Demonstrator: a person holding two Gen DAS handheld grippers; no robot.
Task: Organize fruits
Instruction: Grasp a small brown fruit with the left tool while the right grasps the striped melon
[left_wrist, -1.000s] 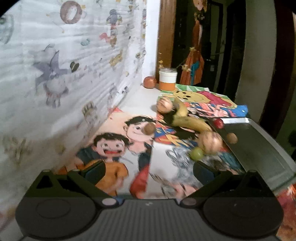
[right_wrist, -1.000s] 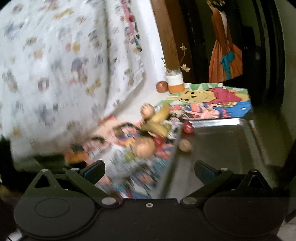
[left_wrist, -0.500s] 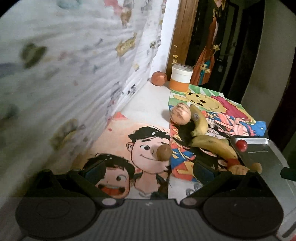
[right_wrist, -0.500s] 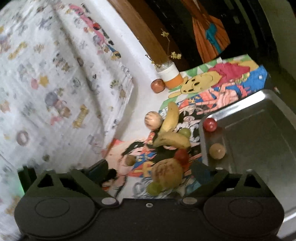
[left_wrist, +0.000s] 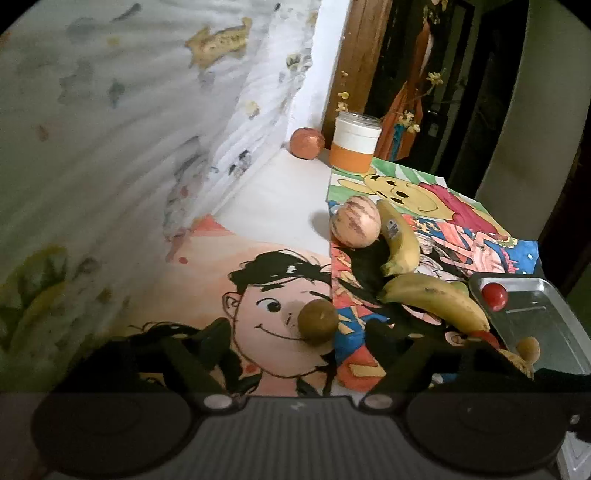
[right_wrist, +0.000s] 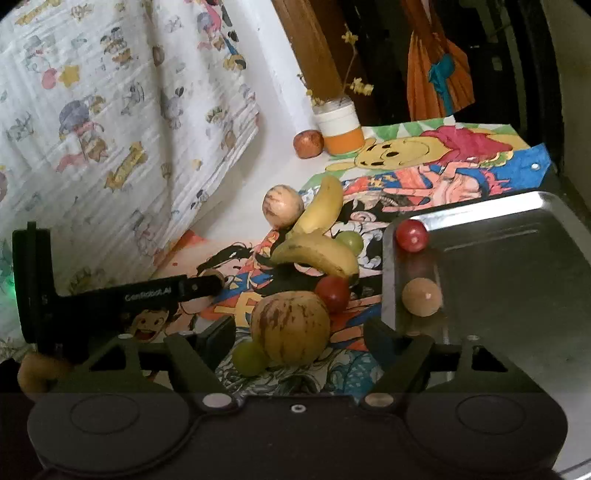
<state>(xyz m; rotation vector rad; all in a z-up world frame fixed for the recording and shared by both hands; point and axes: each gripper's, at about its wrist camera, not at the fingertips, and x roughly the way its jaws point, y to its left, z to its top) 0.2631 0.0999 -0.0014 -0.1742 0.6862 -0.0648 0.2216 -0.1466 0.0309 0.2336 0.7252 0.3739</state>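
Note:
My left gripper (left_wrist: 299, 338) is open, and a small brown fruit (left_wrist: 317, 322) lies between its fingertips on the cartoon mat. My right gripper (right_wrist: 301, 332) is open around a striped yellow melon (right_wrist: 290, 326), with a green grape (right_wrist: 249, 357) beside it. Two bananas (right_wrist: 317, 254) (left_wrist: 400, 236), a red fruit (right_wrist: 333, 292), another striped melon (right_wrist: 282, 206) and a green grape (right_wrist: 350, 240) lie on the mat. The metal tray (right_wrist: 517, 280) on the right holds a red fruit (right_wrist: 412, 235) and a tan ball-shaped fruit (right_wrist: 421, 297). The left gripper shows in the right wrist view (right_wrist: 122, 295).
A patterned white cloth (right_wrist: 110, 110) hangs along the left side. An orange-and-white jar (right_wrist: 340, 127) with dried flowers and a reddish fruit (right_wrist: 308, 144) stand at the back by a wooden post. The tray (left_wrist: 532, 314) lies at the table's right edge.
Both grippers moved forward and down toward the fruit. The brown fruit now lies between my left fingertips, and the striped melon sits between my right fingers.

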